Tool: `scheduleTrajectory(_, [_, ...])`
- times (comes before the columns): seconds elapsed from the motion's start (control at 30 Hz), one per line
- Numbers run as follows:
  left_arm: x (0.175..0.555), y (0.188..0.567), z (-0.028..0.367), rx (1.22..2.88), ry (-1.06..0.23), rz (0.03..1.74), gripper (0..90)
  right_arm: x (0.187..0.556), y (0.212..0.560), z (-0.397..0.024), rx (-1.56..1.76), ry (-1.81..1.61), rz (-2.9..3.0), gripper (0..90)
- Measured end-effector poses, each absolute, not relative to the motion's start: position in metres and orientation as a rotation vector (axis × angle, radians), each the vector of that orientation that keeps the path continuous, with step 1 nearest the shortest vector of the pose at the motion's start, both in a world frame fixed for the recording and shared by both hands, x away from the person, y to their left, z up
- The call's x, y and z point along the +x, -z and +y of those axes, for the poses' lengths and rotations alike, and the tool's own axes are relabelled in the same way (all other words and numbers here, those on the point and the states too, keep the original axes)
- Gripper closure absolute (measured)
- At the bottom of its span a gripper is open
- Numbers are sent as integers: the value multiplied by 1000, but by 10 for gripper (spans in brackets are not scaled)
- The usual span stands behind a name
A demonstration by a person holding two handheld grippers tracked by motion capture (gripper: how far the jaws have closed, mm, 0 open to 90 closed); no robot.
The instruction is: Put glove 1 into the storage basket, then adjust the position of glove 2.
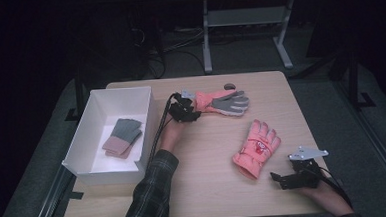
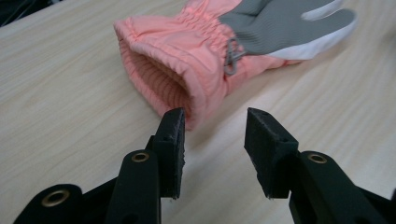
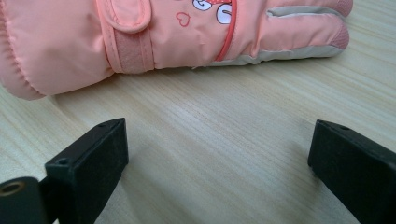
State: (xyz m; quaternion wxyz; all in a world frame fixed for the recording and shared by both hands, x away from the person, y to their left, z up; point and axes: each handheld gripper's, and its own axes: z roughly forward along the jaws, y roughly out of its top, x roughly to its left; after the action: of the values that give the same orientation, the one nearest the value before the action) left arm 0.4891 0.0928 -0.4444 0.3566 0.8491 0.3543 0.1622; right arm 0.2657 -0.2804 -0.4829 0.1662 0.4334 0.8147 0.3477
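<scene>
A salmon-pink ski glove (image 1: 226,103) lies grey palm up at the back of the table, its open cuff (image 2: 159,70) facing my left gripper (image 1: 195,108). In the left gripper view that gripper (image 2: 215,116) is open, its left jaw tip right at the cuff's lower edge, with bare wood between the jaws. The matching glove (image 1: 256,147) lies back up at the right, showing a heart print and strap (image 3: 187,32). My right gripper (image 1: 276,180) rests low just before that glove's cuff. Its jaws (image 3: 219,135) stand wide open over bare table.
A white box (image 1: 95,101) stands at the table's left side with a pair of grey and pink knit gloves (image 1: 123,136) inside. A small dark round thing (image 1: 229,86) lies near the table's far edge. Grey table legs (image 1: 206,42) and cables are on the floor beyond.
</scene>
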Motion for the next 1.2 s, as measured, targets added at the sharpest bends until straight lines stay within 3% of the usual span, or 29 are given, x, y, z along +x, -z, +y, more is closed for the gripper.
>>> scheduleTrajectory(0.13, [498,451,90,2201,-404,916,580,266,483,-281,1232,-991,2321,44])
scheduleTrajectory(0.33, [504,457,88,2221,-394,936,728,265,483,-281,1232,-990,2323,44])
scheduleTrajectory(0.37, [504,457,88,2224,-395,939,802,265,483,-281,1231,-990,2323,44])
scheduleTrajectory(0.47, [502,456,88,2241,-385,937,847,265,483,-281,1231,-990,2323,44])
scheduleTrajectory(0.8, [475,443,83,2246,-357,934,865,265,483,-281,1231,-990,2323,44])
scheduleTrajectory(1.2, [408,436,96,2210,-324,867,864,265,483,-281,1229,-989,2325,44])
